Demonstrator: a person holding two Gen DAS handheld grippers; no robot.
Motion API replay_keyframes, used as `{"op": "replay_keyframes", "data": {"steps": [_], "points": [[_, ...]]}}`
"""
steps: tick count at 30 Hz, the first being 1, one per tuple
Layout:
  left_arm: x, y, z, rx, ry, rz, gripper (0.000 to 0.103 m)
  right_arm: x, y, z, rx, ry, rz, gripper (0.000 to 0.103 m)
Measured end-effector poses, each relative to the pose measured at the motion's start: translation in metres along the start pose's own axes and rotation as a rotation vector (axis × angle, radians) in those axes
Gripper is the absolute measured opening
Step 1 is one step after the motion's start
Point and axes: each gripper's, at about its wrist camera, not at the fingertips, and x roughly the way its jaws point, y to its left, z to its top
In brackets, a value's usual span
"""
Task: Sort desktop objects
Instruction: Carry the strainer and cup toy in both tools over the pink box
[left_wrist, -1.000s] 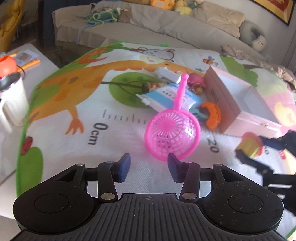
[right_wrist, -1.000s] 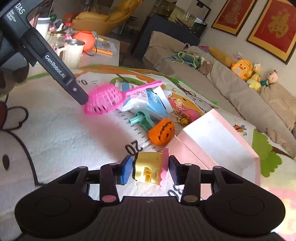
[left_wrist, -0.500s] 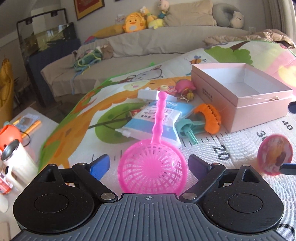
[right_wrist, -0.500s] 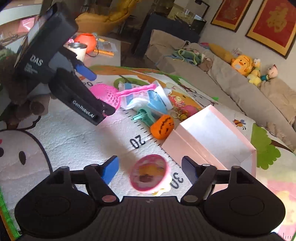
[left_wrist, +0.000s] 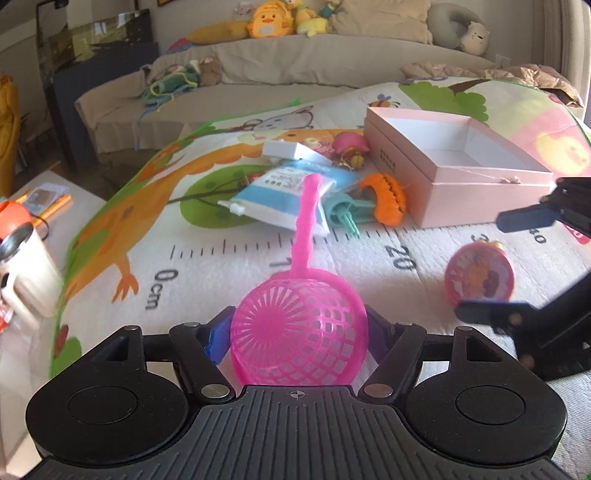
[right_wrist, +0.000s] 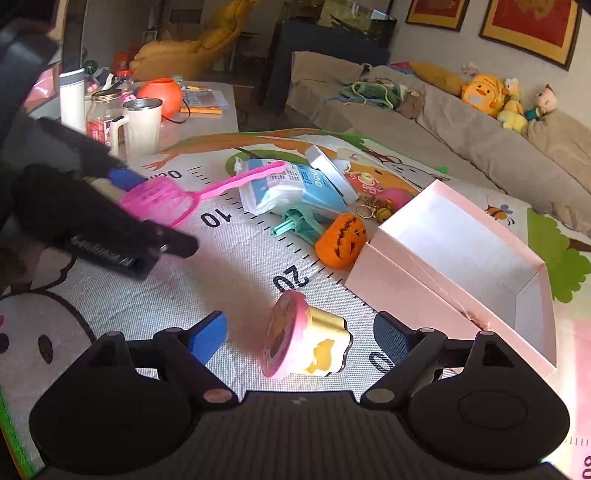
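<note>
Nearest me, my left gripper (left_wrist: 297, 338) has its jaws around the bowl of the pink toy strainer (left_wrist: 299, 332); they have just been closing and both blue pads look pressed on the mesh sides, so I read it as gripped. The strainer handle points away toward the pile.

My right gripper (right_wrist: 299, 341) stands wide, jaws have just been opening, pads clear of the pink-and-yellow toy cake (right_wrist: 304, 338), which lies tipped on its side on the play mat (right_wrist: 221, 280) between them, not held. It sits just beside the near corner of the pink box (right_wrist: 461, 258).

Further out, the pile: teal plastic toy (right_wrist: 295, 223), orange pumpkin toy (right_wrist: 340, 240) touching the box wall, blue-white pouch (right_wrist: 291, 188) with a white lid-like piece (right_wrist: 328, 166) on it, small pink toys and a keyring near the box. Beyond the mat, a white mug (right_wrist: 142, 125), a jar and an orange ball on a side tabletop; sofa with plush toys at the back.

Progress, my read: early. The box looks empty in both views, nothing sorted yet. Strainer is in hand, cake is loose outside the box, whole pile still to go.
</note>
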Motion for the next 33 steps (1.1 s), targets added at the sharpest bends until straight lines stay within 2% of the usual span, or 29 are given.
{"op": "replay_keyframes", "data": {"steps": [1,2,3,5,8,12,15,19,22,28,30,33], "points": [[-0.003,-0.002,-0.005,-0.013,0.015,-0.005,0.076,0.004,-0.004,0.001,0.032,0.014,0.005,0.08],[-0.006,-0.005,-0.01,-0.023,0.03,-0.012,0.076,0.008,-0.009,0.002,0.065,0.032,0.014,0.062],[-0.009,-0.009,-0.014,-0.024,0.043,-0.022,0.076,0.011,-0.013,0.002,0.093,0.06,0.026,0.052],[-0.013,-0.018,-0.021,-0.009,0.058,-0.032,0.077,0.009,-0.02,0.001,0.143,0.085,0.05,0.048],[-0.012,-0.028,-0.023,0.021,0.045,-0.008,0.086,-0.002,-0.021,-0.004,0.142,0.083,0.046,0.044],[-0.003,-0.03,-0.019,0.032,0.044,0.018,0.086,-0.025,-0.019,-0.014,0.117,0.085,0.039,0.042],[-0.005,-0.031,-0.018,0.036,0.036,0.017,0.082,-0.04,-0.021,-0.022,0.106,0.101,0.024,0.042],[-0.017,-0.04,-0.019,0.054,0.018,0.002,0.082,-0.055,-0.026,-0.031,0.109,0.107,-0.016,0.042],[-0.035,-0.049,-0.012,0.072,-0.03,-0.026,0.082,-0.067,-0.032,-0.033,0.118,0.087,-0.04,0.042],[-0.053,-0.072,0.049,0.045,-0.185,-0.059,0.082,-0.094,-0.065,-0.009,0.145,0.005,-0.096,0.042],[-0.046,-0.084,0.076,0.035,-0.235,-0.059,0.082,-0.099,-0.088,0.008,0.17,-0.027,-0.134,0.042],[-0.023,-0.105,0.114,0.014,-0.255,-0.085,0.082,-0.096,-0.124,0.032,0.21,-0.049,-0.194,0.042]]}}
